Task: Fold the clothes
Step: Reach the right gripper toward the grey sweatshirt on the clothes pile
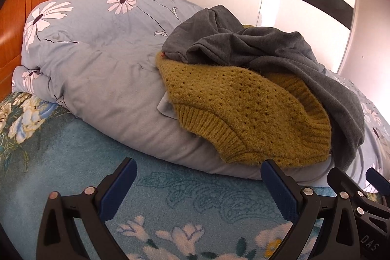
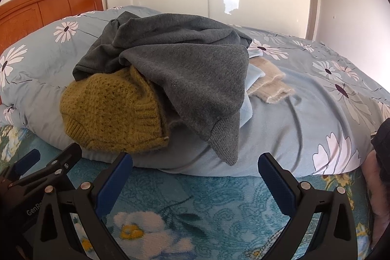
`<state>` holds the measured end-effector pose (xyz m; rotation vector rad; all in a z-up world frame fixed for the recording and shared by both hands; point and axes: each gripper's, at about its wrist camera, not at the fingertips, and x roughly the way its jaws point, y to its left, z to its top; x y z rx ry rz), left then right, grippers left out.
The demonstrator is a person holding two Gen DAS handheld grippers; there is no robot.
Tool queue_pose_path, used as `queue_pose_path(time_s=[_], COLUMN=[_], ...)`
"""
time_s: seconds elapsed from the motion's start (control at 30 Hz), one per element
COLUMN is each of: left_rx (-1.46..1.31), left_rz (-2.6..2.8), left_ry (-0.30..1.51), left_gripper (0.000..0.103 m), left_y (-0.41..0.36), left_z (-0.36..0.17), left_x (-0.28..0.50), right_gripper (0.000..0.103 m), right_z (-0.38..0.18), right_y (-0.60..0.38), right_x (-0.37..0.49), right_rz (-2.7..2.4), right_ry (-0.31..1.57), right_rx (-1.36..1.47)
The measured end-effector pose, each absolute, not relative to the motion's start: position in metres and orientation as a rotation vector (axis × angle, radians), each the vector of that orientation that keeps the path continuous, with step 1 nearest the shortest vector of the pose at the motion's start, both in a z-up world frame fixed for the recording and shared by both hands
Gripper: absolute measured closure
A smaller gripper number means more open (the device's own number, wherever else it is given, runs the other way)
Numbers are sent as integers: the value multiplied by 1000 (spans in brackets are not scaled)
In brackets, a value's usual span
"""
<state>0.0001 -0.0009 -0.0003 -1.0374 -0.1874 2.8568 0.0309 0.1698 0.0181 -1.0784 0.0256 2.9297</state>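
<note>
Since no garment is picked yet, both the left gripper [image 1: 198,174] and right gripper [image 2: 195,168] hover with jaws apart at lower frame, facing the grey sweater [image 2: 185,65] and mustard knit [image 2: 109,111] heaped mid-frame on the folded duvet [image 2: 304,128].

White letters "DAS" mark the right gripper [image 1: 360,177]; "GenRo", cut off, marks the left gripper [image 2: 51,160].

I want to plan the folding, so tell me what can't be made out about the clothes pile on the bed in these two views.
- Mustard sweater: its upper part is hidden under the grey garment in both views.
- Cream knit: mostly hidden behind the grey garment in the right wrist view; not seen in the left.
- Pale blue cloth: only an edge shows, so its kind is unclear.
- Number of garments: cannot tell; the pile overlaps.
- Duvet: cut off by the picture edges.
</note>
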Motion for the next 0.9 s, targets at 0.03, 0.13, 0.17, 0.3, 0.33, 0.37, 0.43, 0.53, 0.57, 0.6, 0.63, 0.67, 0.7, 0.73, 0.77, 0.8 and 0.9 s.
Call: queue_pose_path(time_s=[0.03,0.13,0.17,0.3,0.33,0.37,0.43,0.53,0.57,0.6,0.63,0.67,0.7,0.73,0.77,0.8,0.9], left_rx=[-1037,-1022,-1001,-995,-971,-963,-991,-1000,-1003,-1008,-1011,-1014,-1015,-1016,-1017,-1013,-986], left_rz=[2856,2863,2874,2880,2919,2934,2915,2905,2903,2899,2897,2896,2894,2893,2892,2897,2944], left_ry=[-188,-188,-188,-191,-64,-11,-67,-103,-110,-119,-121,-122,-124,-126,-129,-135,-170], left_gripper=[0,0,0,0,0,0,0,0,0,0,0,0,0,0,0,0,0], left_y=[-2,-5,-4,-1,2,4,3,-1,-1,-1,-2,-2,-2,-2,-2,-3,-11], left_z=[-1,-2,-3,-3,-1,-1,-2,-1,-1,-2,-2,-2,-3,-3,-3,-3,1], left_x=[0,0,-2,-4,-1,-1,-2,-2,-2,-2,-2,-2,-2,-2,-2,-2,-2], right_gripper=[0,0,0,0,0,0,0,0,0,0,0,0,0,0,0,0,0], right_z=[18,17,17,17,17,17,17,17,17,17,17,17,17,16,16,16,19], right_y=[170,170,169,169,169,169,169,169,169,168,168,168,168,168,168,168,168], right_x=[31,30,30,30,30,29,29,28,28,28,28,27,28,28,28,28,28], right_rz=[2931,2933,2933,2932,2933,2933,2934,2935,2936,2937,2936,2936,2937,2939,2941,2947,2952], right_ry=[30,41,39,38,38,38,34,35,37,36,36,35,33,32,31,27,3], right_rx=[-1080,-1086,-1086,-1088,-1088,-1087,-1088,-1088,-1086,-1085,-1086,-1088,-1089,-1090,-1091,-1089,-1069])
